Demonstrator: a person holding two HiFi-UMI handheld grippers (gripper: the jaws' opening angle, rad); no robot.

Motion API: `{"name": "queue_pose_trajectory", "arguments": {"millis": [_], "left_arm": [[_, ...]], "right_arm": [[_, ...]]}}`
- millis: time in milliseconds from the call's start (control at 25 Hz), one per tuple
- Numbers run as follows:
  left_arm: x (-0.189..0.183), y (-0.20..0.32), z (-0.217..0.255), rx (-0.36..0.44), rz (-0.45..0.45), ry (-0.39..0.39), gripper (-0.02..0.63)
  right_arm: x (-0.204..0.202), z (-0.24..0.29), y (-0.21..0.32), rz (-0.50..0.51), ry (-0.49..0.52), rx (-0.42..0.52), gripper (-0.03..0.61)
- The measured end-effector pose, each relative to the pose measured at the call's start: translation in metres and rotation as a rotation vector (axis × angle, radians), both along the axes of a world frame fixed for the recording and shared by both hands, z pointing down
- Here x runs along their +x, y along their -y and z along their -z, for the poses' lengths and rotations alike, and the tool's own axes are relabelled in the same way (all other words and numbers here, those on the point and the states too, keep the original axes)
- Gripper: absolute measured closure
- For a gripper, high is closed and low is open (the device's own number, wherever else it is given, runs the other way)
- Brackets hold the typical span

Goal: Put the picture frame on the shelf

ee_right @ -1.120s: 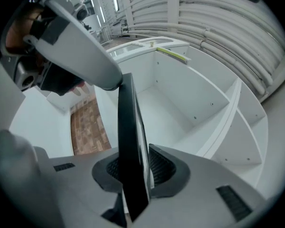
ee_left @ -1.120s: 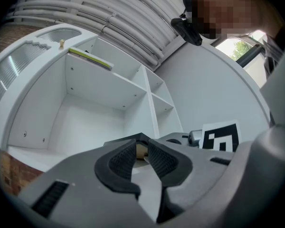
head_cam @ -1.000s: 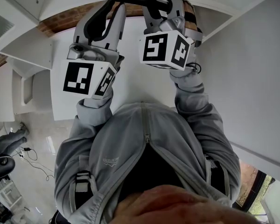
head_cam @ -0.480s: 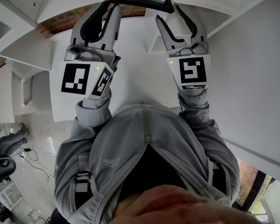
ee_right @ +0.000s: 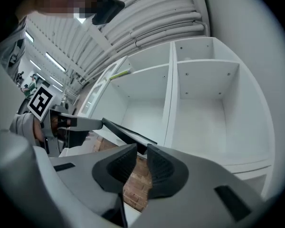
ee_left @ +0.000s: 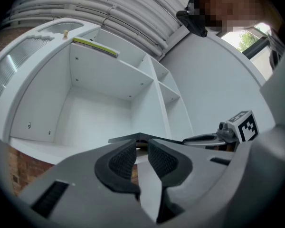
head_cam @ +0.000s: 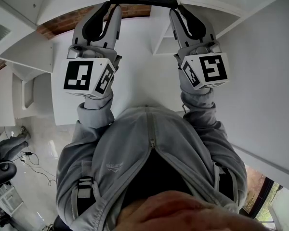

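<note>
Head view: the left gripper (head_cam: 110,8) and the right gripper (head_cam: 179,12) both reach up and far, side by side. Together they hold a black picture frame (head_cam: 143,0), one at its left end and one at its right end. The left gripper's fingers are narrow and pinch a corner of the frame. The right gripper's fingers have just been closing. Now they are narrow too, and they pinch the other corner. The frame lies almost flat in the air, near the open boxes of the white shelf (ee_left: 102,63). A thin yellow-green thing (ee_left: 96,47) lies on top of the shelf. A bit of brick wall (ee_right: 135,182) shows below the shelf.
</note>
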State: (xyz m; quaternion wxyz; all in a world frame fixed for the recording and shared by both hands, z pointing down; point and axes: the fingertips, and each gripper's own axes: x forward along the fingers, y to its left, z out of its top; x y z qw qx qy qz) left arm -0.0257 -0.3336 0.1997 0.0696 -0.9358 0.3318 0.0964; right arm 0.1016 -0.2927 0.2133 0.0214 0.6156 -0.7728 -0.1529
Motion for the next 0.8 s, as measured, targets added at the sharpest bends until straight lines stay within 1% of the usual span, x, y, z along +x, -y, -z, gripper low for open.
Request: {"name": "queue_pose_trajectory", "arguments": {"millis": [360, 800], "left_arm": [[0.003, 0.016, -0.003, -0.007, 0.015, 0.027, 0.534], [0.009, 0.033, -0.010, -0.010, 0.045, 0.090, 0.534]], "right_arm": [[0.004, 0.004, 0.014, -0.006, 0.039, 0.020, 0.505], [0.010, 0.010, 0.031, -0.037, 0.041, 0.031, 0.506]]}}
